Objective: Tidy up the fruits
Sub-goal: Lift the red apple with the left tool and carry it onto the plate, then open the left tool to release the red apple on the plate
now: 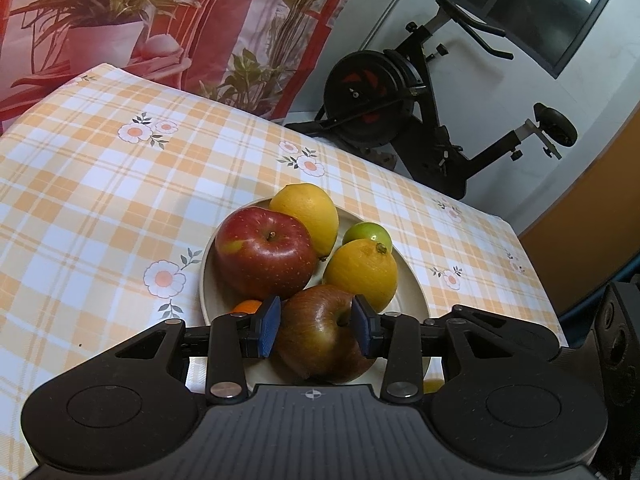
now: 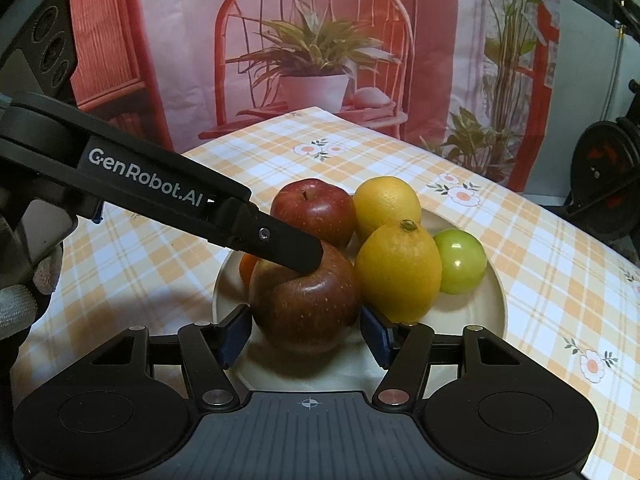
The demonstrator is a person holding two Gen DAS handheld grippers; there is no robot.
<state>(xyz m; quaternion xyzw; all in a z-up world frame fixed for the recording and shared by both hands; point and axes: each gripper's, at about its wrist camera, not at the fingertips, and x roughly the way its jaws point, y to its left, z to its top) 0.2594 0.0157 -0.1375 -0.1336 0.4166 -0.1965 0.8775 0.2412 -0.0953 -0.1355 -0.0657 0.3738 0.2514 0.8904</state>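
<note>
A cream plate (image 1: 413, 292) on the checked tablecloth holds a red apple (image 1: 264, 256), two yellow lemons (image 1: 308, 212) (image 1: 360, 272), a green fruit (image 1: 368, 234) and a small orange fruit (image 1: 248, 306), mostly hidden. At the plate's near side sits a dark, brownish apple (image 1: 320, 344). My left gripper (image 1: 317, 326) has its blue pads against the apple's upper part, either side of the stem. In the right wrist view, the left finger (image 2: 296, 248) lies across the top of this apple (image 2: 304, 308), while my right gripper (image 2: 306, 338) is shut on its lower sides.
The table's far edge runs behind the plate (image 2: 494, 312). Beyond it stand a printed backdrop (image 2: 320, 60) and, to the right, a black exercise bike (image 1: 400, 92). A gloved hand (image 2: 20, 304) holds the left gripper. Bare cloth (image 1: 100, 200) lies left of the plate.
</note>
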